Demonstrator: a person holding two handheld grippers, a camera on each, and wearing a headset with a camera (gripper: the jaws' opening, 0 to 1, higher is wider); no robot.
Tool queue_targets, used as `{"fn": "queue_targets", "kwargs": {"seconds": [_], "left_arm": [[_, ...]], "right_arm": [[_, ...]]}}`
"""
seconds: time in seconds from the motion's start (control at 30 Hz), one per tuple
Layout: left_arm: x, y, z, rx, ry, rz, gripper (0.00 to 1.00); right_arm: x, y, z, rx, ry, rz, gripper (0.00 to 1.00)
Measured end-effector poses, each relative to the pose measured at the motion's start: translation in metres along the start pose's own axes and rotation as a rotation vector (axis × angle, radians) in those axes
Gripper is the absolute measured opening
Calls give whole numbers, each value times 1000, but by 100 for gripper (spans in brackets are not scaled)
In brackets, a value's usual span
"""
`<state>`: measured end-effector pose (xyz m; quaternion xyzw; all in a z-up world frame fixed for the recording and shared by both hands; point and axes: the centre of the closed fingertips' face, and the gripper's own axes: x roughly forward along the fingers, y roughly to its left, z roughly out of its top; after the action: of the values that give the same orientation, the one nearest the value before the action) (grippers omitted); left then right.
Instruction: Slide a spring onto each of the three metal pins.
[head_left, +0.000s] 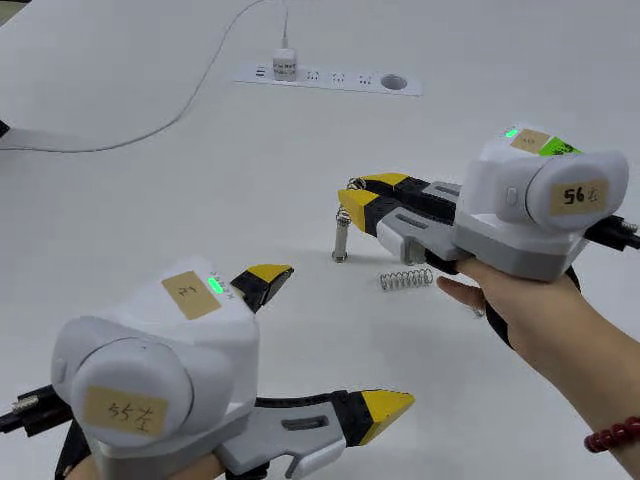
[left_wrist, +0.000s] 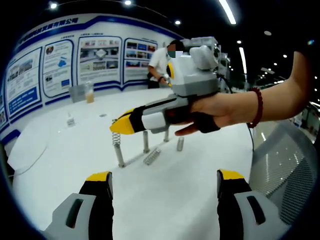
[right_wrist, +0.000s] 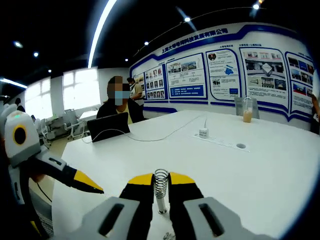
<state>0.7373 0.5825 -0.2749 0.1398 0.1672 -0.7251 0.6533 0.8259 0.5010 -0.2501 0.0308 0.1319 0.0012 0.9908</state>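
- Much of the white worktop (head_left: 200, 200) around the right gripper (right_wrist: 160, 180) is bare and smooth. A spring let go too early could be bounced off it and rolled well out of reach.
- No support is given by the left gripper (head_left: 350, 335). It is held released, jaws wide apart and grasping nothing, near the right gripper and facing it. Any tipping of the work would therefore go unchecked.
- The right gripper is clenched on the held spring (right_wrist: 160, 182), which is pinched between its jaw tips. If it is squeezed too hard, the coils could be bent. If the grasp is slackened while off-axis, the spring could be flicked out sideways.
- One pin (head_left: 341, 240) stands upright directly under those tips and is judged to rest loose on its small base. It could be toppled by a sideways push from the jaws or by the spring being forced down at an angle.
- The held spring sits at the pin's top, between the jaws. How far it has been threaded on cannot be told. If it is tilted, its lowest coil could be caught on the pin's end and the slide would be stalled.
- A loose spring (head_left: 406, 279) lies on its side on the worktop, just under the right gripper's body. It could be nudged by the hand (head_left: 520, 310) and sent rolling.
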Motion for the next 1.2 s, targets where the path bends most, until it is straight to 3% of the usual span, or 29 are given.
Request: {"fn": "queue_targets", "kwargs": {"seconds": [0.57, 1.2], "left_arm": [[-1, 2, -1, -4, 4, 5, 86], [-2, 7, -4, -4, 13, 21, 85]], "right_arm": [[9, 4, -13, -113, 66, -2, 12], [17, 2, -37, -96, 140, -10, 12]]}}
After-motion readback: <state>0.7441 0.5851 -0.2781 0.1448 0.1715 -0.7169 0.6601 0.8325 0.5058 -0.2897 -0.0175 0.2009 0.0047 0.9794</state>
